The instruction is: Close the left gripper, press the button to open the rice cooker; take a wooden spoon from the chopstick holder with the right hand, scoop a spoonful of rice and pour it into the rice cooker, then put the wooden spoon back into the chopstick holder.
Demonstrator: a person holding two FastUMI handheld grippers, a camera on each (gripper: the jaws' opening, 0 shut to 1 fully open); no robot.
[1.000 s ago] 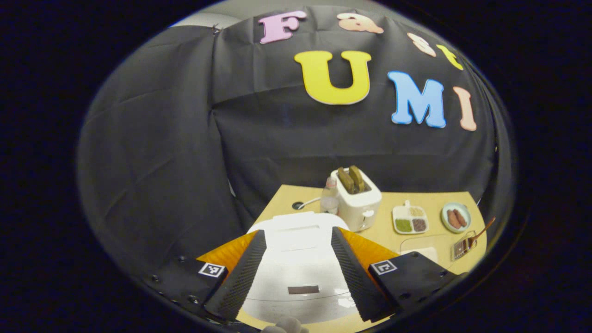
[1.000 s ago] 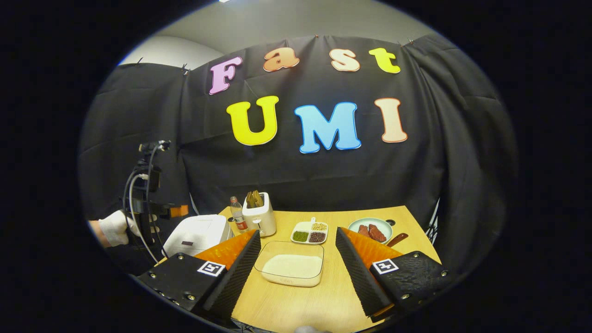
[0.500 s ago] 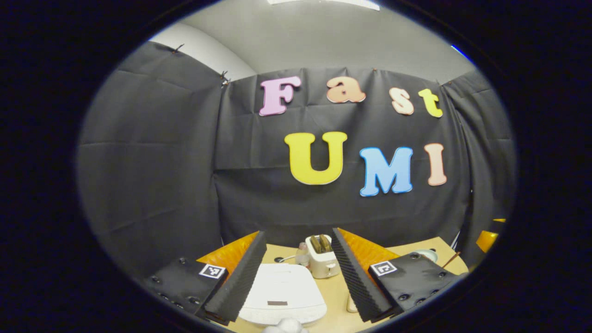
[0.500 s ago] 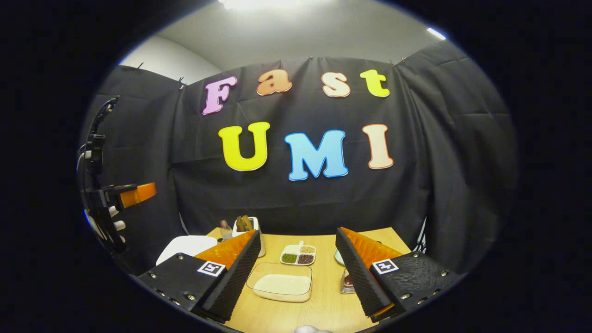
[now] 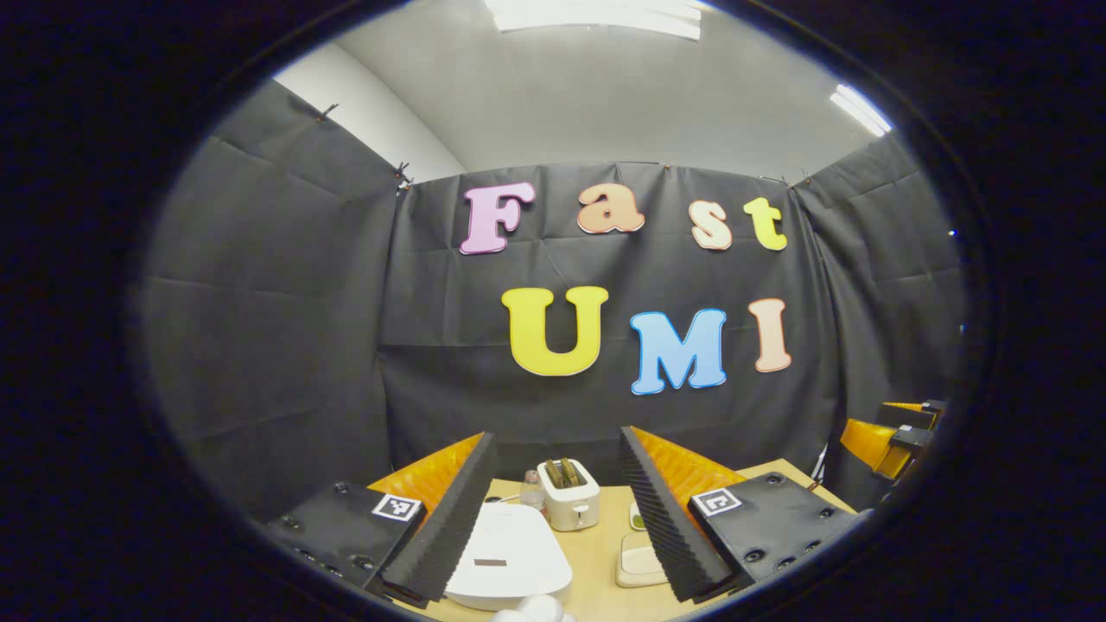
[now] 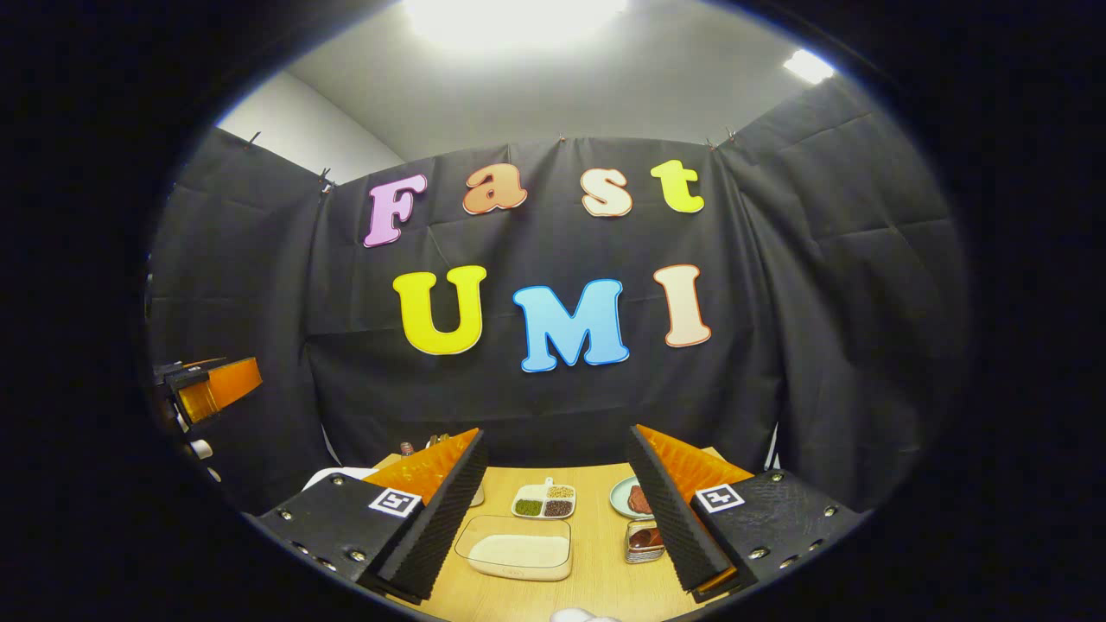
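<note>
Both grippers hang above the tabletop (image 6: 596,570), holding nothing. The left gripper (image 5: 553,518) has its fingers spread wide, with the closed white rice cooker (image 5: 505,557) below them near the tabletop's left edge. The right gripper (image 6: 557,518) is spread too, over the clear dish of rice (image 6: 516,550); the chopstick holder (image 6: 644,542) stands just beside its right finger.

Rice cooker (image 5: 508,557): white, rounded, lid shut, a small dark panel near its front edge; I see it at the table's left side. Rice container (image 6: 513,549): clear, shallow, rounded-rectangular, holding pale rice, lying flat at centre. Chopstick holder (image 6: 643,541): small, just right of it; I cannot make out the spoon.
</note>
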